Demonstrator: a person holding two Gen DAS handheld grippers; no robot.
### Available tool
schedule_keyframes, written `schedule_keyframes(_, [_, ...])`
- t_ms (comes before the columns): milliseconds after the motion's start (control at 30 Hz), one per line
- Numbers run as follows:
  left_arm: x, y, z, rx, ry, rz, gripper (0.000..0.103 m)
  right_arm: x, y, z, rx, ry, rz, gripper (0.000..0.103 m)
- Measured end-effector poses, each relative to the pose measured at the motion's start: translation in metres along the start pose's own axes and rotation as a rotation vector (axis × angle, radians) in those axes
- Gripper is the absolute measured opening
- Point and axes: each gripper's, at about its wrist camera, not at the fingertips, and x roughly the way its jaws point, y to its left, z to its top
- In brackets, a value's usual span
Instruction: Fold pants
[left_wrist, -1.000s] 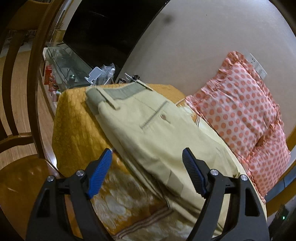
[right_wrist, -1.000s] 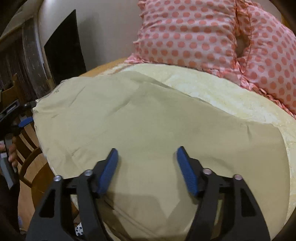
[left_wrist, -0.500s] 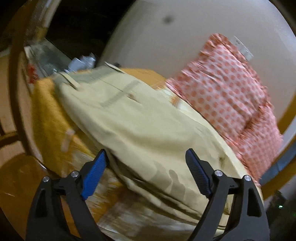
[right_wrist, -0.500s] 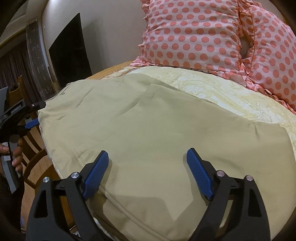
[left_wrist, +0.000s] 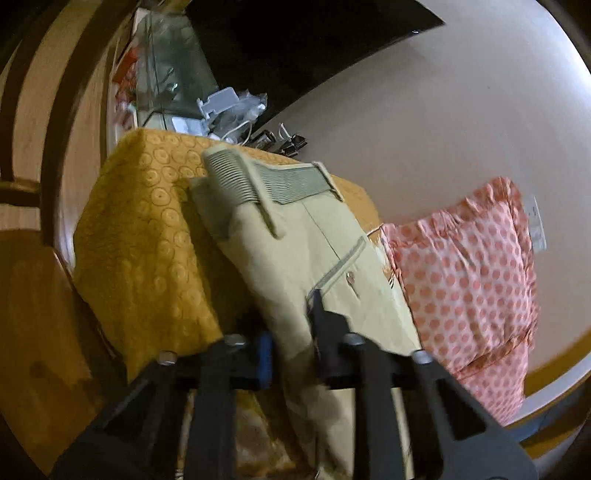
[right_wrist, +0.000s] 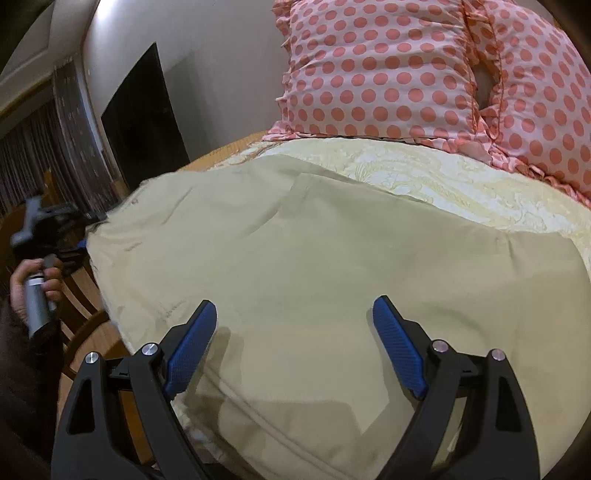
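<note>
Beige pants (left_wrist: 306, 254) lie on a bed, waistband (left_wrist: 284, 181) at the far end over a yellow cover (left_wrist: 147, 236). My left gripper (left_wrist: 291, 332) is shut on the near edge of the pants. In the right wrist view the pants (right_wrist: 314, 251) spread flat across the bed. My right gripper (right_wrist: 295, 332) is open just above the cloth, holding nothing. The left gripper (right_wrist: 48, 221) shows at the pants' far left edge, held by a hand.
Pink polka-dot pillows (left_wrist: 465, 269) (right_wrist: 406, 70) lean on the wall behind the bed. A glass table (left_wrist: 166, 74) with clutter and a dark screen (right_wrist: 144, 122) stand beyond the bed end. A wooden chair (left_wrist: 29, 184) stands at the left.
My left gripper moved in and closed on the pants' edge; it was open before. My right gripper stayed open and shifted slightly over the cloth.
</note>
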Motion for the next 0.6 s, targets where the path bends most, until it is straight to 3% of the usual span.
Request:
schedule_keyframes(33, [0.002, -0.004, 0.001, 0.017, 0.000, 0.019, 0.011, -0.004, -0.003, 0.000, 0.015, -0.003, 0.014, 0.088])
schedule_keyframes(133, [-0.005, -0.049, -0.006, 0.237, -0.054, 0.118, 0.009, -0.019, -0.011, -0.001, 0.043, -0.025, 0.026, 0.088])
schedule_keyframes(233, [-0.022, -0.116, -0.023, 0.461, -0.097, 0.094, 0.008, -0.045, -0.029, -0.001, 0.079, -0.086, 0.013, 0.088])
schedule_keyframes(367, [-0.039, -0.216, -0.087, 0.781, -0.073, -0.052, 0.008, -0.084, -0.070, -0.004, 0.211, -0.195, -0.032, 0.088])
schedule_keyframes(433, [-0.047, -0.256, -0.141, 0.948, -0.008, -0.185, 0.009, -0.107, -0.098, -0.009, 0.311, -0.261, -0.071, 0.088])
schedule_keyframes(500, [-0.051, -0.284, -0.206, 1.108, 0.107, -0.333, 0.009, -0.126, -0.124, -0.016, 0.404, -0.313, -0.108, 0.088])
schedule_keyframes(600, [-0.038, -0.289, -0.289, 1.275, 0.298, -0.407, 0.010, -0.152, -0.158, -0.031, 0.545, -0.367, -0.135, 0.088])
